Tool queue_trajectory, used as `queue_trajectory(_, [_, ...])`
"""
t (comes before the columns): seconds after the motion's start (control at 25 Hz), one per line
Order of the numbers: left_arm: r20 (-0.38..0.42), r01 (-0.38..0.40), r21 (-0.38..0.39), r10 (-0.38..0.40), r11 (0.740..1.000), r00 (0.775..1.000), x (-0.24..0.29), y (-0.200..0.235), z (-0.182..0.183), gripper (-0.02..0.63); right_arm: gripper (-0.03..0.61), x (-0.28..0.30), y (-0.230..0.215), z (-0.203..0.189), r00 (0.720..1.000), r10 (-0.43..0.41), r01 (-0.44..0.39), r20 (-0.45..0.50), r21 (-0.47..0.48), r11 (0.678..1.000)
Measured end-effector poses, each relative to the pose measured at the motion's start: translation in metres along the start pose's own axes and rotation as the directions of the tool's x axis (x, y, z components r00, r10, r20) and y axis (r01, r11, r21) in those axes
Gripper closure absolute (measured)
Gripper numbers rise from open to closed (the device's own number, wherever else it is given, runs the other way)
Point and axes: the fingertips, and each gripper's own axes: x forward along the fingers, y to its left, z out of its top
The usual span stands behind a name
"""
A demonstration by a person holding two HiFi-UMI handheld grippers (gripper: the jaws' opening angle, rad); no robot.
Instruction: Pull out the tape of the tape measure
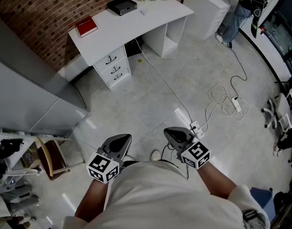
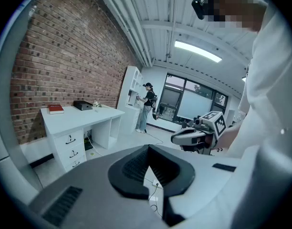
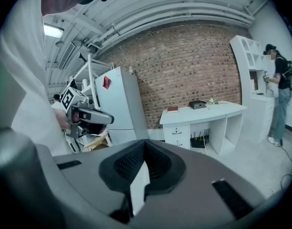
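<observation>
No tape measure shows in any view. In the head view I hold both grippers close to my body, above the floor and pointing slightly down. My left gripper (image 1: 120,139) is shut with nothing between its jaws; in its own view the dark pads (image 2: 136,163) meet along one line. My right gripper (image 1: 176,133) is shut and empty too, its pads (image 3: 158,163) closed together. Each gripper shows in the other's view: the right gripper (image 2: 183,138) to the right, the left gripper (image 3: 96,117) to the left.
A white desk (image 1: 146,20) stands against the brick wall with a red book (image 1: 86,26) and a black box (image 1: 122,5) on it. A power strip (image 1: 195,127) and white cables (image 1: 226,99) lie on the floor. A person (image 1: 240,7) stands by white shelves. A grey cabinet (image 1: 26,94) stands left.
</observation>
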Motion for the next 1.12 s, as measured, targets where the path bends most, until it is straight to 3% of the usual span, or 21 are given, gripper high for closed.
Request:
queue_trajectory(0.56, [-0.041, 0.018, 0.014, -0.017, 1.000, 0.999, 0.056, -0.029, 0.006, 0.619, 0.575, -0.049, -0.056, -0.015, 0.997, -0.074, 0.074, 0.018, 0.021, 0.997])
queue_trajectory(0.84, [-0.012, -0.026, -0.006, 0.026, 1.000, 1.000, 0.075, -0.003, 0.022, 0.605, 0.527, -0.052, -0.097, -0.015, 0.984, -0.173, 0.171, 0.046, 0.037, 0.985])
queue_trajectory(0.92, [-0.010, -0.020, -0.010, 0.019, 1.000, 1.000, 0.083, 0.009, 0.026, 0.548, 0.495, -0.042, -0.109, -0.009, 0.979, -0.198, 0.196, 0.054, 0.035, 0.980])
queue_trajectory(1.12, [0.009, 0.023, -0.019, -0.023, 1.000, 1.000, 0.110, 0.051, 0.038, 0.551, 0.491, -0.005, -0.141, 0.007, 0.969, -0.246, 0.245, 0.038, 0.036, 0.969])
